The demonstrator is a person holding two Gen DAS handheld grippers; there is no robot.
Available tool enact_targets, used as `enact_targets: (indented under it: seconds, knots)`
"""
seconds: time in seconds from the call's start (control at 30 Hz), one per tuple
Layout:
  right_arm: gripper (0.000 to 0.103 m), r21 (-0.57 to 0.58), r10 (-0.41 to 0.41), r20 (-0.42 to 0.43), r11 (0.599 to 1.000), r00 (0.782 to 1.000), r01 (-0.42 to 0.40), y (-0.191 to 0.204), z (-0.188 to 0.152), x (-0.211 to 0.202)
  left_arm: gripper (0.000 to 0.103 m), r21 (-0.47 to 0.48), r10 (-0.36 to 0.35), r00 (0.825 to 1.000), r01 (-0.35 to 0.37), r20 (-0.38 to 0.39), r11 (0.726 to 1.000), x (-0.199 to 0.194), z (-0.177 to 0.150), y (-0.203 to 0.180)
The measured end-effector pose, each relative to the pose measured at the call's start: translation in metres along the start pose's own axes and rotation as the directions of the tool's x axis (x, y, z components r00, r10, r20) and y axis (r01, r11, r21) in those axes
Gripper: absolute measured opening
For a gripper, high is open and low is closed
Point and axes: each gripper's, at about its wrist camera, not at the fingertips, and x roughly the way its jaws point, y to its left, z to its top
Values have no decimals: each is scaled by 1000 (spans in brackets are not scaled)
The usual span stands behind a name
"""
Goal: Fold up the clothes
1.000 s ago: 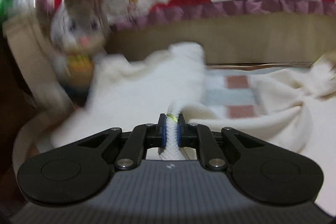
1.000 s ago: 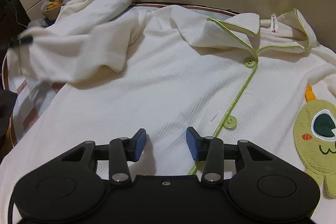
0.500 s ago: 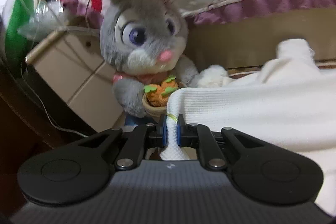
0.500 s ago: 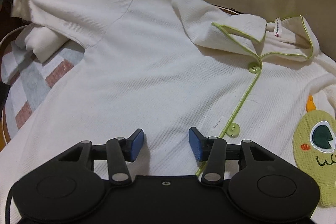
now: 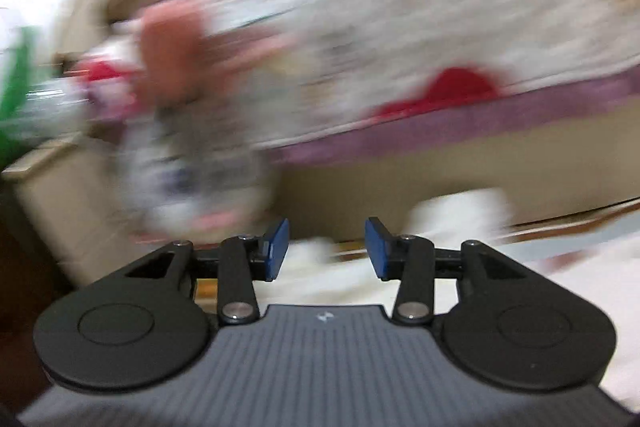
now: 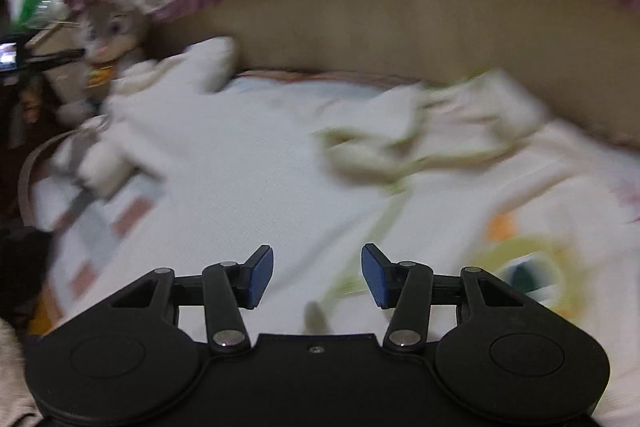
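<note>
- My left gripper has just been opening: its blue pads stand apart with nothing between them, the sleeve let go.
- My right gripper has been opening a little wider too, and it is empty, hanging over the white pyjama shirt.
- The shirt lies spread on the bed, front up; from my right tongs it fills everything from 9 o'clock round to 3 o'clock.
- Its collar, piped in green, sits at about 1 o'clock, and the green button placket runs from there down toward my right pad. That line is the shirt's long axis, slanting from 1 o'clock to 6 o'clock.
- The sleeve now stretches out toward 10 o'clock, ending near the plush rabbit at the bed's corner.
- In the left wrist view all is badly blurred; I make out only white cloth low at 12 to 3 o'clock, so I cannot say just where the cuff lies from that side.
- I judge the left tongs, seen at 9 o'clock in the right view, nearer the sleeve; the right is nearer the hem and placket.
</note>
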Motion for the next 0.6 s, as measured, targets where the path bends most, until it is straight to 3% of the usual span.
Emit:
enact_targets:
  seconds: [0.07,0.17,0.3,0.37,0.43,0.5,0.53,0.6]
  knots:
    - [55,40,-83,6,996,997,82,-22,14,-7,42,14,-186,982,186,-9,982,0,5,-52]
    - [55,120,-164,16,980,986,161,-52,30,-13,50,39,-427,903,429,-45,902,10,8,-140]
    - [55,222,-196,18,957,980,187,-87,40,-17,54,130,-609,789,614,-81,778,28,8,-245]
    - [55,241,-206,6,950,979,198,-102,43,-16,57,151,-648,752,659,-119,737,44,7,-288]
    - [55,231,-220,-14,948,975,217,-113,48,-12,59,137,-667,727,687,-163,714,64,6,-323]
    - [55,286,-221,-28,933,975,220,-122,52,-10,59,149,-644,739,672,-199,725,85,2,-348]
    - [55,397,-181,-15,901,983,172,-131,53,-11,59,164,-635,742,668,-215,726,94,-1,-359]
    - [55,639,-54,51,770,997,9,-151,53,-13,58,203,-629,736,675,-249,709,111,-7,-378]
